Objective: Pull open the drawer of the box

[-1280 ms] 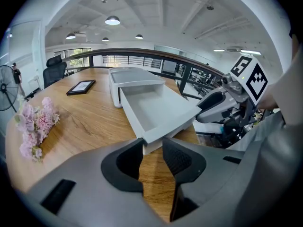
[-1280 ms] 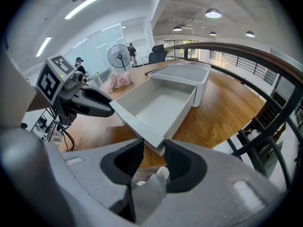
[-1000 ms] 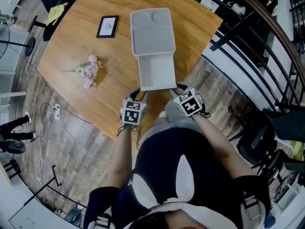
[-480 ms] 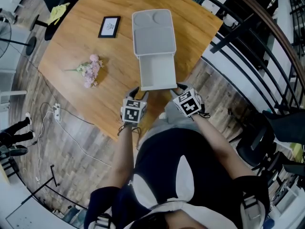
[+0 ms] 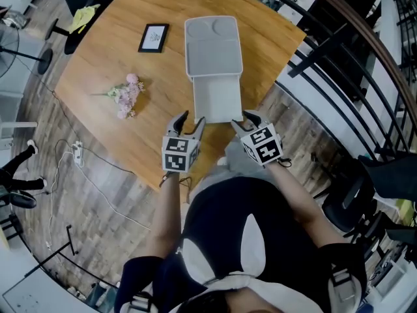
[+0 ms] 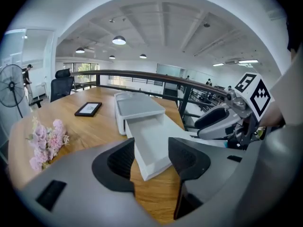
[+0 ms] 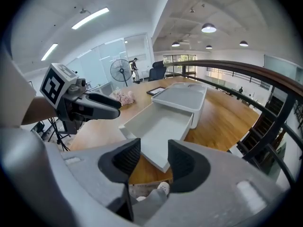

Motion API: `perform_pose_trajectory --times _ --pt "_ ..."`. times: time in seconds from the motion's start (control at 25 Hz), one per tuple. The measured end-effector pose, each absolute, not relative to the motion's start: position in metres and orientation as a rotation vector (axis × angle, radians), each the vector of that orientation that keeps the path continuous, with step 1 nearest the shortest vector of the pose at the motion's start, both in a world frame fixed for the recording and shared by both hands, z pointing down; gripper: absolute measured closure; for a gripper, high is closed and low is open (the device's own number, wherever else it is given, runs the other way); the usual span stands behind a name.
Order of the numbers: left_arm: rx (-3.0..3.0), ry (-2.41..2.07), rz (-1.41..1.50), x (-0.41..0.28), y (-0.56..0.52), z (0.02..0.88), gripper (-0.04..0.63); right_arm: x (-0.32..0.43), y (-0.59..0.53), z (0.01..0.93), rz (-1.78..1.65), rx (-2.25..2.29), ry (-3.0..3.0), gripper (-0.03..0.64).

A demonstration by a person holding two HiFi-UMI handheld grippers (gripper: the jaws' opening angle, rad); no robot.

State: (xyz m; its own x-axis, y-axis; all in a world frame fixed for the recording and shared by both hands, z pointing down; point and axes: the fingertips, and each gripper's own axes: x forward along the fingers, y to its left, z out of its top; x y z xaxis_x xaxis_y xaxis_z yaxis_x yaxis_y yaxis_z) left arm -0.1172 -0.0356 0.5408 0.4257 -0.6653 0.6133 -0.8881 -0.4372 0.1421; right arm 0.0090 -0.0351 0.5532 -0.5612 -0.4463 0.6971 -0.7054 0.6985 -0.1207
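A white box stands on the round wooden table, and its drawer is pulled out toward the near table edge; the drawer looks empty. My left gripper sits just off the drawer's front left corner, my right gripper off its front right corner. Both sets of jaws are opening and no pad presses on anything. In the left gripper view the drawer and box lie beyond the left gripper. The right gripper view shows the drawer ahead of the right gripper.
A framed picture and a bunch of pink flowers lie left of the box. A dark railing runs past the table's right side. A cable trails over the floor at the left. The near table edge is close under both grippers.
Both grippers have come off the drawer's front corners and drawn slightly back toward the person, jaws spread wider. The drawer stays pulled out.
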Motion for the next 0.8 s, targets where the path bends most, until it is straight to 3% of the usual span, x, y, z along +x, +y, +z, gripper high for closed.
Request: perform_pose_trajectory --times 0.08,0.28,0.4,0.6,0.8 --pt "2.289 -1.326 0.621 -0.110 -0.040 0.520 0.376 0.005 -0.037 0.542 0.494 0.905 -2.290 0.444" --pt "2.383 -1.366 0.536 -0.098 -0.039 0.486 0.377 -0.002 -0.039 0.505 0.435 0.995 -2.389 0.531" --pt "2.423 -1.396 0.520 -0.095 -0.034 0.477 0.440 -0.002 -0.041 0.486 0.420 1.048 -2.442 0.614" --pt "2.443 -1.473 0.465 -0.092 -0.029 0.460 0.560 0.000 -0.037 0.470 0.420 1.070 -2.498 0.618" --pt "2.457 -1.434 0.438 -0.086 -0.022 0.454 0.577 -0.003 -0.029 0.461 0.400 1.061 -2.524 0.618"
